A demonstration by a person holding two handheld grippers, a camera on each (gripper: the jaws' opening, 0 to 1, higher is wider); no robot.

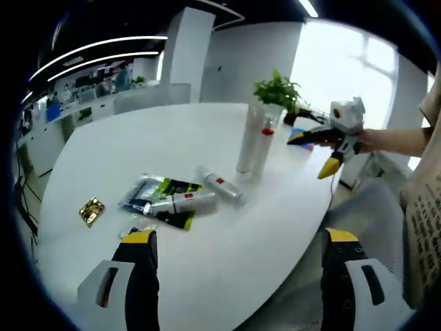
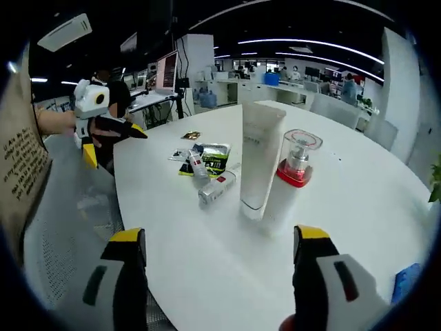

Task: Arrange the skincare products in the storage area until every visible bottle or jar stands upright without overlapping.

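Two products stand upright, close together: the tall white tube [image 2: 260, 162] and just beside it the pump bottle [image 2: 292, 176] with its red collar and clear cap. Nearer the bench edge, two small bottles lie flat: one grey with a red mark [image 1: 220, 185], one white [image 1: 185, 203] resting on a green and black sachet [image 1: 160, 200]. A gold packet [image 1: 91, 210] sits apart from that pile on the white bench [image 1: 207, 269]. A potted plant [image 1: 278, 89] rises behind the upright pair.

My left claw [image 1: 236, 241] hangs over the bench edge, jaws spread wide, nothing between them. My right claw [image 2: 219, 245] hovers before the tube and pump, jaws also wide and empty. From the left gripper view, I see my hand [image 1: 375, 140] holding it off past the bench's rim.
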